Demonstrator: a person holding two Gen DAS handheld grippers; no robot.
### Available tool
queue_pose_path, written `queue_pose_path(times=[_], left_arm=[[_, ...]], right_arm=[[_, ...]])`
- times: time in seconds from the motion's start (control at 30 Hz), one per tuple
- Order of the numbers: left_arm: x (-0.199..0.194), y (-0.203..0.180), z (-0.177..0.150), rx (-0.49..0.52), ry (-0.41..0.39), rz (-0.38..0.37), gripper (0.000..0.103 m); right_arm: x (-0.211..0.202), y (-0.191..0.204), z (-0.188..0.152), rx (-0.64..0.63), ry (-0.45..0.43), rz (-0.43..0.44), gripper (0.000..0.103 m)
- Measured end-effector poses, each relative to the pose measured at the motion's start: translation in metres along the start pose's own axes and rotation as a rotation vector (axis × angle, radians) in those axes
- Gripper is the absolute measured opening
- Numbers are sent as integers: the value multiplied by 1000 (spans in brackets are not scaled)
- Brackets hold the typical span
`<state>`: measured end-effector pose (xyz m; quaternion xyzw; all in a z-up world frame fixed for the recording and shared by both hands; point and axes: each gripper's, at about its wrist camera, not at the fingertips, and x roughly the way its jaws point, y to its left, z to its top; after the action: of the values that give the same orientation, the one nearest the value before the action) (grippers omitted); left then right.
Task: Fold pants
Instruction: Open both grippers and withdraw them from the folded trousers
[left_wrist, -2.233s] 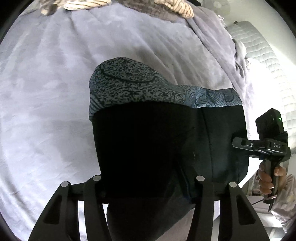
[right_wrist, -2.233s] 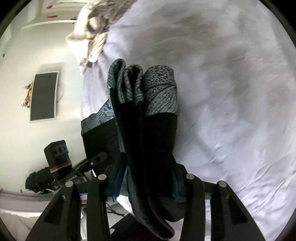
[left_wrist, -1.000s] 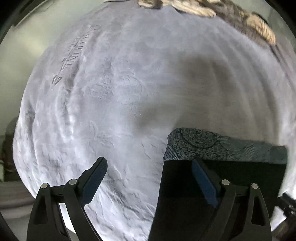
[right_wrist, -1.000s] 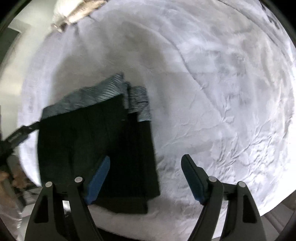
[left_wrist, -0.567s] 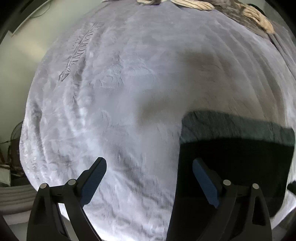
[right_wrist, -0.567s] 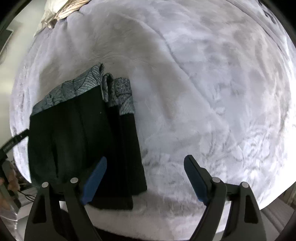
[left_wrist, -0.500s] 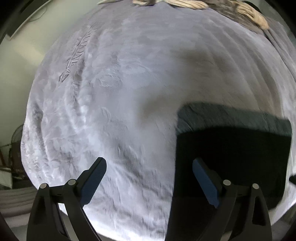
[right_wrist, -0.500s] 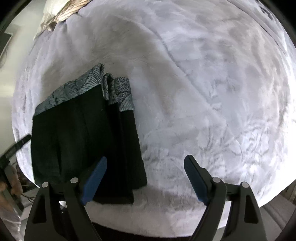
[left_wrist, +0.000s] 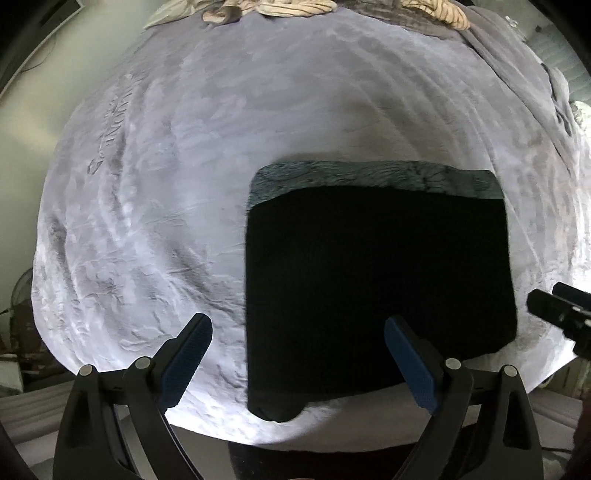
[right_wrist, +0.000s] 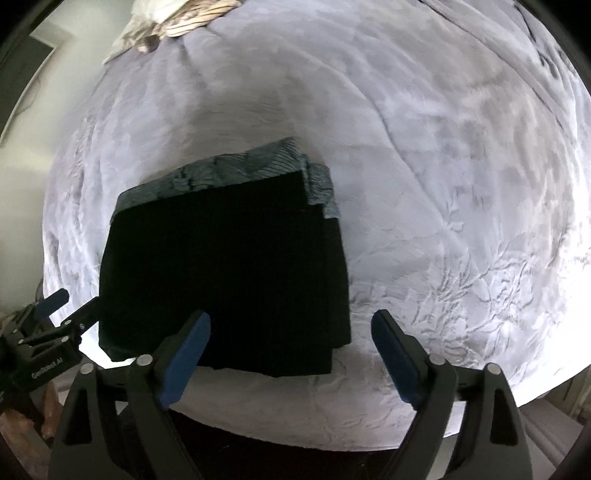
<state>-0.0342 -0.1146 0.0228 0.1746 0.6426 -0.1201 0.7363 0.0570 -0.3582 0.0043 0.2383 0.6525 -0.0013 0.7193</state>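
The black pants (left_wrist: 376, 280) lie folded in a compact rectangle near the front edge of the bed, with the grey patterned waistband (left_wrist: 373, 177) along the far side. They also show in the right wrist view (right_wrist: 225, 273), stacked in layers at the right edge. My left gripper (left_wrist: 297, 334) is open and empty, held above and back from the pants' front left corner. My right gripper (right_wrist: 290, 330) is open and empty, held above the pants' front right corner. The left gripper shows at the left edge of the right wrist view (right_wrist: 51, 317).
The bed is covered by a pale lilac textured blanket (left_wrist: 177, 155). Striped bedding (left_wrist: 295, 7) is bunched at the far end of the bed. The front edge of the bed (right_wrist: 332, 435) lies just below both grippers.
Both grippers let go of the pants, opened and drew back and upward. The pants now lie flat and folded on the bed.
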Motion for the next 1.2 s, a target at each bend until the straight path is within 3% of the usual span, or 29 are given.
queue_pose_path(times=[0.17, 0.2, 0.47, 1.2], left_arm=[[-4, -11, 0, 35, -1, 5, 96], [-4, -11, 0, 39, -1, 8, 103], [-6, -15, 1, 57, -11, 28, 103], [-14, -17, 2, 67, -35, 77, 103]], right_arm=[[-2, 26, 2, -36, -24, -48, 97], [0, 31, 4, -39, -25, -55, 97], [-8, 30, 3, -38, -47, -97, 103], [-16, 38, -2, -54, -67, -120, 103]])
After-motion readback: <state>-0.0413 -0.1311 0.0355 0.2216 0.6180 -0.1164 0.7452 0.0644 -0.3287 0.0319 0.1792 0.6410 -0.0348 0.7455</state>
